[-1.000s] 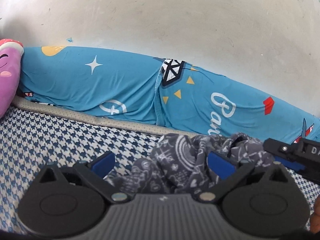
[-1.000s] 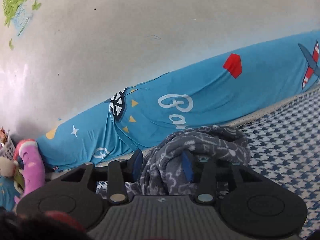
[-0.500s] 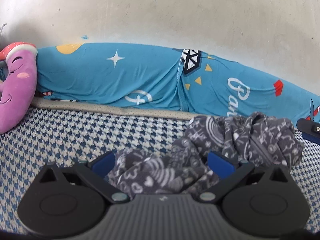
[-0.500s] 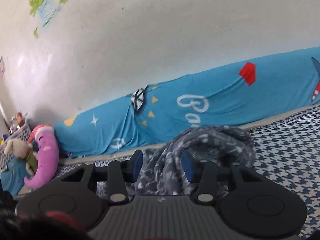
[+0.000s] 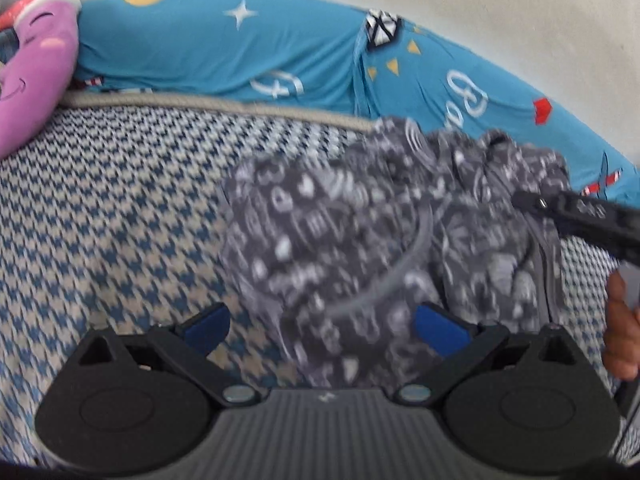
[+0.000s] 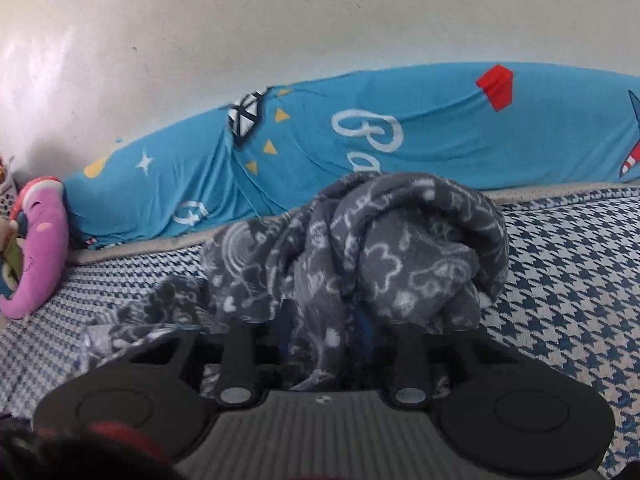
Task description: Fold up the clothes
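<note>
Grey printed garment (image 6: 360, 256), soft and fleecy-looking, lies bunched on the houndstooth bed cover (image 5: 120, 208) toward its far edge, near the blue bolster (image 6: 420, 132). It looks light and floppy, so it should sag wherever it is lifted; a hem or corner seems the better hold. Right gripper (image 6: 326, 340) has just been closing, pinching a fold. Left gripper (image 5: 320, 322) stands spread, cloth between its fingers.
</note>
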`<state>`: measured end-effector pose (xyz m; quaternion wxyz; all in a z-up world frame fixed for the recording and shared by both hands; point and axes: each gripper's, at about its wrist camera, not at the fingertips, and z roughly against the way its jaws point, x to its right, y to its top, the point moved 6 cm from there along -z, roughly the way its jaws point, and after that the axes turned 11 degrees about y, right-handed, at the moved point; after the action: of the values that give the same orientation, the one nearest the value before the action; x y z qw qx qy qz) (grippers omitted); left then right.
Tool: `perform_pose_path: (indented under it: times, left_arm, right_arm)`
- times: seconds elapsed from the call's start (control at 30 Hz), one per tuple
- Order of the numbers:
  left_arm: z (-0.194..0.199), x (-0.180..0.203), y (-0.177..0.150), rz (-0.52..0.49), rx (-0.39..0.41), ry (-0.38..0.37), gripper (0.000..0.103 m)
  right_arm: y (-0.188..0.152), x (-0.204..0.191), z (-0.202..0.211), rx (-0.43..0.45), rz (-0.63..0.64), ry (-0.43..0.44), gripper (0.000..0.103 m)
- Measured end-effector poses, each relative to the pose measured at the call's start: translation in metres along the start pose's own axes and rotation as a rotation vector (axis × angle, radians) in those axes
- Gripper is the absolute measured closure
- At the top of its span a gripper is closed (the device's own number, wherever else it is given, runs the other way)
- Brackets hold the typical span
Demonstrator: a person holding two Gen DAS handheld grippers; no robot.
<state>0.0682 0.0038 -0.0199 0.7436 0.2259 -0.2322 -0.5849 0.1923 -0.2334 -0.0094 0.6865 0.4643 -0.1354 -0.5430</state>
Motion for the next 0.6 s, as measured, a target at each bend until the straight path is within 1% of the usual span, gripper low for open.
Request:
perform_pose_path:
  times: [0.03, 0.1, 0.17, 0.27, 0.33, 0.43, 0.6]
  left_arm:
    - [-0.001, 0.004, -0.005, -0.014, -0.007, -0.003, 0.000]
    - [-0.001, 0.012, -0.011, -0.050, -0.008, -0.011, 0.000]
    - [-0.002, 0.018, -0.013, -0.062, -0.008, -0.012, 0.000]
    - [-0.008, 0.026, -0.016, -0.048, -0.034, -0.042, 0.000]
    - [-0.009, 0.030, -0.016, -0.039, -0.031, -0.048, 0.000]
    - [-0.009, 0.036, -0.016, -0.037, -0.021, -0.063, 0.000]
    - [-0.009, 0.045, -0.015, -0.014, -0.017, -0.099, 0.000]
  right_arm:
    - [-0.001, 0.000, -0.001, -0.001, -0.001, 0.003, 0.086]
    - [0.001, -0.001, 0.002, 0.008, -0.019, 0.015, 0.089]
    - [0.004, -0.002, 0.006, 0.023, -0.042, 0.043, 0.090]
    - [0.011, -0.007, 0.015, 0.051, -0.063, 0.094, 0.092]
    - [0.015, -0.010, 0.021, 0.071, -0.073, 0.136, 0.094]
    - [0.022, -0.015, 0.033, 0.104, -0.090, 0.208, 0.094]
    - [0.024, -0.023, 0.049, 0.120, -0.059, 0.250, 0.094]
